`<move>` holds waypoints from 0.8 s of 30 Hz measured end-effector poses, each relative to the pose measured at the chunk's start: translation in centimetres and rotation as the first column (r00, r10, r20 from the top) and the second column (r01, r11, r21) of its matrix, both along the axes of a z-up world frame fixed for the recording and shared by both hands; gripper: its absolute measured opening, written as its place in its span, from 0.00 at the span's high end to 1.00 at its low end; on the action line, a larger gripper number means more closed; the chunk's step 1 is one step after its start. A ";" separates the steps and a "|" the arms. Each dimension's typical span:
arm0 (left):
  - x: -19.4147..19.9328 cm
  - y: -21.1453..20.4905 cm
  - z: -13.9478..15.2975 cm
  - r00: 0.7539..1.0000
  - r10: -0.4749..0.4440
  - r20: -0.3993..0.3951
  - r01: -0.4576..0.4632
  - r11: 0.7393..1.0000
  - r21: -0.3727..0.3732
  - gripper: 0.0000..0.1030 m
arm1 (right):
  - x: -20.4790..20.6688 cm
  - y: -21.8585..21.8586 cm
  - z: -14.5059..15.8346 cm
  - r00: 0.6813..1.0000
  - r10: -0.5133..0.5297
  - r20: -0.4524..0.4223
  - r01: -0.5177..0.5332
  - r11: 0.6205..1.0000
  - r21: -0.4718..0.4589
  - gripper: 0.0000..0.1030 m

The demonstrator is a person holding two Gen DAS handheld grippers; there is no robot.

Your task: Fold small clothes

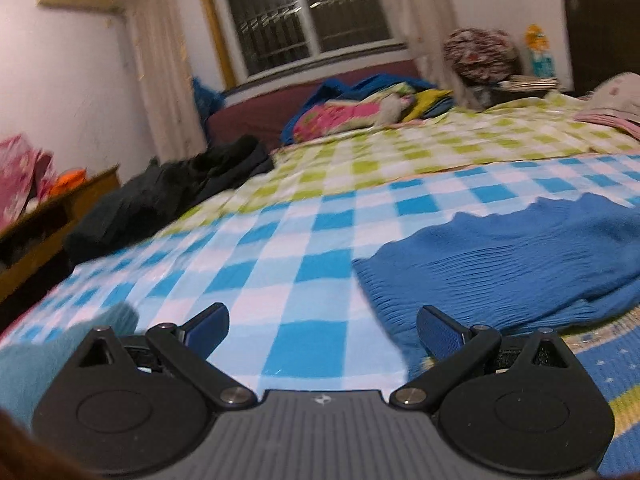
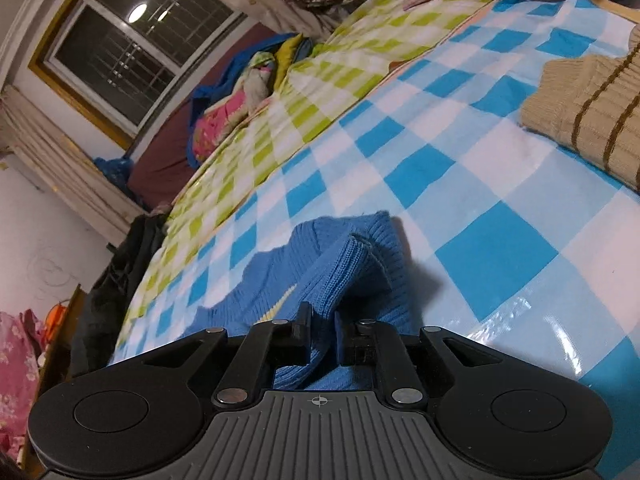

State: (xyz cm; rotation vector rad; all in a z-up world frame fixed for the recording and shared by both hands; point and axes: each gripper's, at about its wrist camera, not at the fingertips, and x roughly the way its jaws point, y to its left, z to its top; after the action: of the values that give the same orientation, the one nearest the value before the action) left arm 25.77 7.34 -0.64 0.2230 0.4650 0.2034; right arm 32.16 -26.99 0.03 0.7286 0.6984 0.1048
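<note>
Two grippers are mine. My left gripper (image 1: pixel 323 332) has its jaws spread wide with nothing between them, hovering low over the blue-checked sheet (image 1: pixel 280 264). My right gripper (image 2: pixel 321 334) is clenched on a bunched ridge of the blue knit sweater (image 2: pixel 340 264), the ribbed fabric rising up between the pads and running away toward twelve o'clock.

In the left wrist view the sweater (image 1: pixel 500 264) lies spread on the sheet at about two o'clock from the gripper, its near edge reaching down beside the right finger pad (image 1: pixel 438 332); whether pad and cloth touch I cannot tell. A pale teal cloth (image 1: pixel 52 356) sits at nine o'clock of the gripper, at the frame's lower left.

In the right wrist view a tan sweater with brown stripes (image 2: pixel 588 120) lies on the same sheet at about two o'clock, well apart from the blue one. Beyond the blue checks, a green-checked sheet (image 2: pixel 304 92) covers the far part of the bed, with a heap of bright bedding (image 2: pixel 236 104) at eleven o'clock under the window (image 2: pixel 132 48). Dark clothing (image 1: pixel 168 196) is piled at the bed's edge at ten o'clock in the left view. The left view is blurred.
</note>
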 end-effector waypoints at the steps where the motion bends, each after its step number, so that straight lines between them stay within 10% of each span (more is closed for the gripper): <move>1: 0.0 -0.5 0.0 1.000 -0.022 0.006 0.022 1.000 0.008 0.00 | 0.0 -0.1 0.2 1.000 -0.004 0.007 0.004 1.000 -0.008 0.87; 17: 2.9 1.1 -1.7 0.991 0.072 -0.111 -0.069 0.997 0.029 0.00 | -0.9 0.3 1.9 0.997 -0.043 0.063 0.061 0.950 -0.307 0.79; 24: 2.6 1.3 -1.8 0.989 0.085 -0.122 -0.077 0.994 0.076 0.00 | 1.8 4.1 2.0 0.991 0.120 0.055 -0.083 0.891 -0.446 0.79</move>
State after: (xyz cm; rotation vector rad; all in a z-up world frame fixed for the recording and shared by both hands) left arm 28.35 8.66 -2.42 0.2874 0.5929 0.2868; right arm 33.94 -22.85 2.06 0.2466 0.6509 0.0665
